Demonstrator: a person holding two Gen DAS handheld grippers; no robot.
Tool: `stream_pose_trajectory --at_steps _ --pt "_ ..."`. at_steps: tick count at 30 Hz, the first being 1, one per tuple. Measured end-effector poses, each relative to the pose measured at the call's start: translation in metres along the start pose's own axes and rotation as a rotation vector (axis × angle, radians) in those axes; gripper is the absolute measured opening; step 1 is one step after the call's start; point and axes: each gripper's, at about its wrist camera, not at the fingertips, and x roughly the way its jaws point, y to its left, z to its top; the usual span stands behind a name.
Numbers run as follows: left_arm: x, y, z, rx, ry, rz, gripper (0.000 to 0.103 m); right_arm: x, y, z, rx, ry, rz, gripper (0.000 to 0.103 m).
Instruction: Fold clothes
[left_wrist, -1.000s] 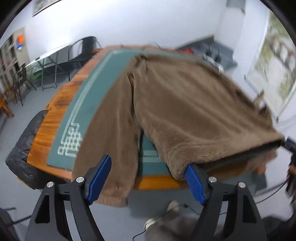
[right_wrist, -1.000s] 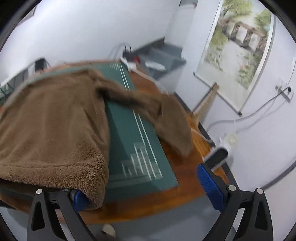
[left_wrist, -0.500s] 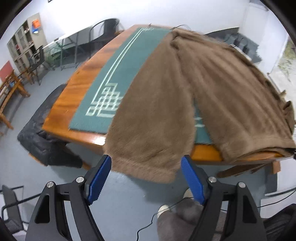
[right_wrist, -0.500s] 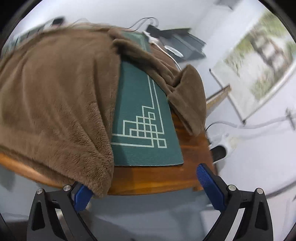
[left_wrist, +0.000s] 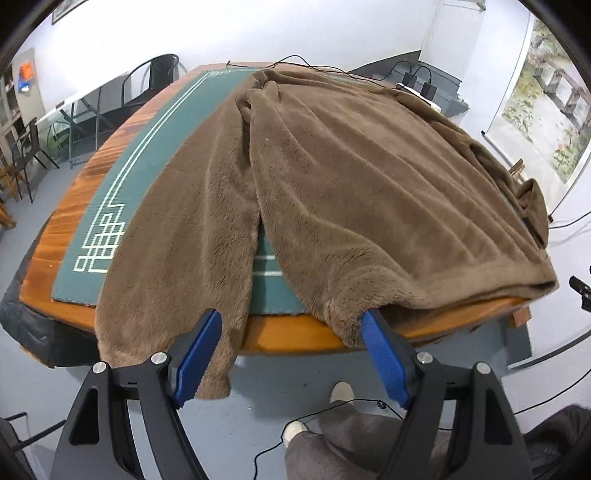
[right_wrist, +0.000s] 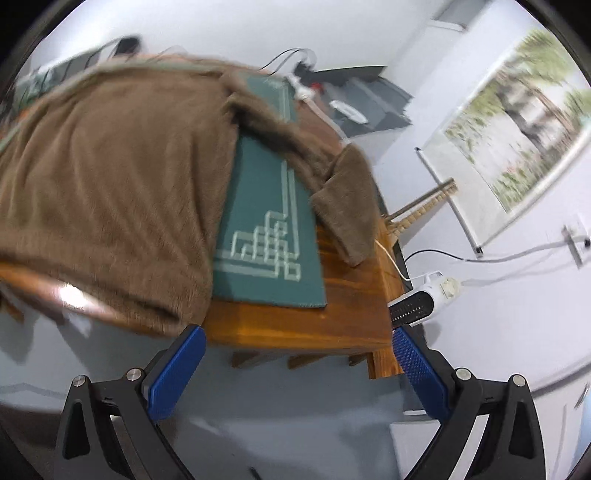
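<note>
A brown fleece sweater (left_wrist: 369, 177) lies spread over the green mat (left_wrist: 147, 177) on the wooden table (left_wrist: 288, 336). Its left sleeve (left_wrist: 177, 258) hangs over the near edge. My left gripper (left_wrist: 291, 354) is open and empty, just below the table edge, with the sleeve end by its left finger and the hem corner by its right finger. In the right wrist view the sweater (right_wrist: 110, 184) covers the left of the table, its right sleeve (right_wrist: 343, 199) lying toward the far right edge. My right gripper (right_wrist: 295, 369) is open and empty, below the table's near corner.
A white heater with a black grille (right_wrist: 417, 299) stands on the floor by the table's right corner. Chairs (left_wrist: 155, 77) and a glass desk stand at the far left. The person's legs and shoes (left_wrist: 340, 395) are below the left gripper. Cables lie on the floor.
Both grippers have drawn back from the table edge. The right gripper's left finger no longer sits under the sweater hem. The left view swung from the hanging sleeve back toward the hem.
</note>
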Motion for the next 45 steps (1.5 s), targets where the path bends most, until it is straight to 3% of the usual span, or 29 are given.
stream_pose_trajectory --at_steps 4,9,16,17,19,22,26,29,34,36,38,41,43,45 --pt "-0.001 -0.01 0.003 0.062 0.007 -0.025 0.082 -0.005 0.009 0.033 0.056 -0.064 0.061 0.102" --pt "-0.006 -0.021 -0.004 0.125 0.001 -0.005 0.084 -0.012 0.049 0.053 -0.048 -0.125 0.079 0.102" --pt "0.022 -0.019 0.005 0.01 -0.005 0.032 0.083 0.016 0.068 0.059 -0.065 -0.09 0.141 0.102" --pt "0.025 -0.019 0.006 -0.005 -0.003 0.048 0.077 0.021 0.067 0.061 -0.054 -0.085 0.149 0.102" --pt "0.02 -0.011 0.007 -0.047 -0.01 0.079 0.046 0.03 0.067 0.066 -0.041 -0.074 0.155 0.102" --pt "-0.009 0.017 -0.002 -0.126 -0.039 0.124 0.042 0.04 0.067 0.07 -0.081 -0.066 0.118 0.102" --pt "-0.029 0.037 -0.02 -0.125 -0.011 0.143 0.042 0.057 0.069 0.059 -0.154 -0.023 0.06 0.102" --pt "-0.028 0.027 -0.021 -0.088 0.003 0.144 0.042 0.064 0.066 0.056 -0.162 -0.011 0.06 0.102" --pt "-0.015 0.015 -0.025 -0.082 0.041 0.161 0.042 0.048 0.08 0.082 -0.168 -0.107 0.159 0.102" --pt "-0.008 0.016 -0.027 -0.087 0.062 0.183 0.042 0.047 0.097 0.087 -0.235 -0.122 0.205 0.102" --pt "-0.004 0.021 -0.028 -0.106 0.079 0.202 0.042 0.053 0.111 0.084 -0.325 -0.124 0.193 0.102" --pt "-0.007 0.028 -0.028 -0.129 0.086 0.212 0.043 0.079 0.108 0.065 -0.393 -0.041 0.138 0.102" --pt "-0.014 0.033 -0.027 -0.144 0.09 0.217 0.052 0.088 0.086 0.056 -0.364 -0.009 0.149 0.102" --pt "-0.02 0.037 -0.024 -0.154 0.094 0.221 0.054 0.095 0.066 0.05 -0.346 0.022 0.159 0.102"
